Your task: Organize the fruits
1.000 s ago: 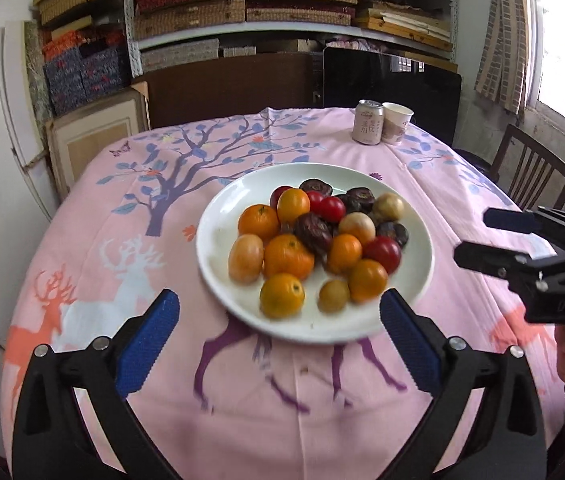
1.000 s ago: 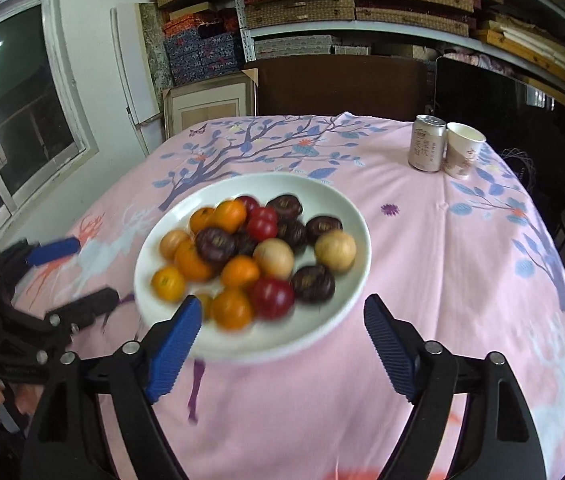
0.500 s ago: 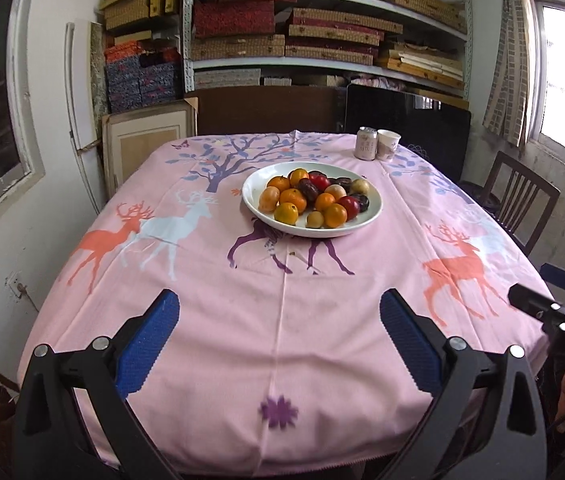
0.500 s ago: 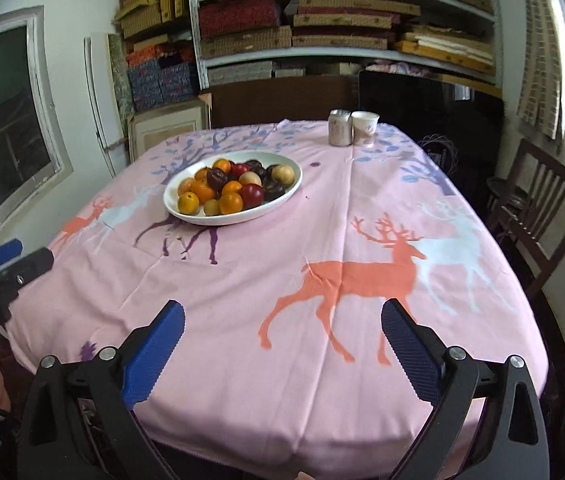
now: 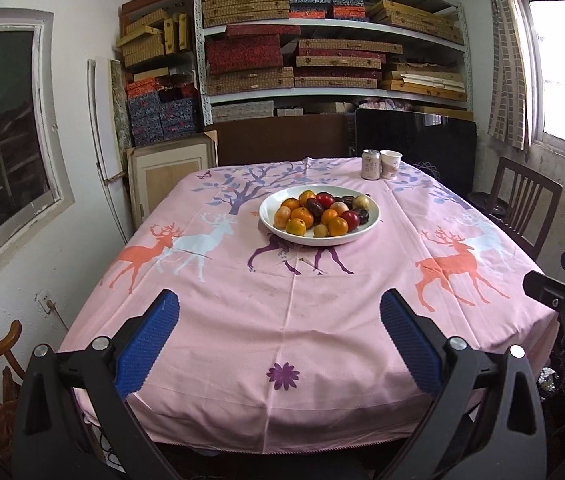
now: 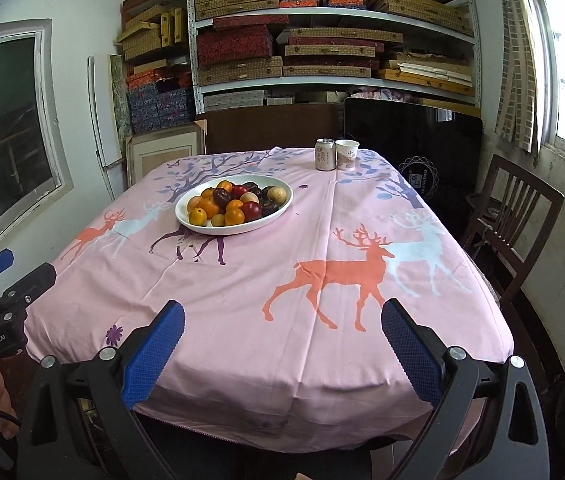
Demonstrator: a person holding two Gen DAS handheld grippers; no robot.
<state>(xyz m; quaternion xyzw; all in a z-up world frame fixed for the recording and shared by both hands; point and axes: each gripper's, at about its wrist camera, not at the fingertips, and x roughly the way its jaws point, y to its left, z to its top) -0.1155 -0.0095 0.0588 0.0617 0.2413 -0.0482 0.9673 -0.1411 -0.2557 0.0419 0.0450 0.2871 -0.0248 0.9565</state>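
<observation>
On the counter (image 5: 282, 320), well beyond both grippers, the white plate (image 5: 370, 224) holds oranges, what look like plums, and tomatoes (image 5: 322, 212); left gripper (image 5: 278, 336) and right gripper (image 6: 282, 340) gape wide, empty.

- My left claw (image 5: 278, 344): black angular arms, blue ribbed pads, silver screws at the joints.
- My right claw (image 6: 282, 348): same black frame, blue pads, silver screws.
- White "GenRoboLAI" lettering on the left body; black cable under it.

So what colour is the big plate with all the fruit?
White. The plate shows best in the left wrist view, holding the fruit.
</observation>
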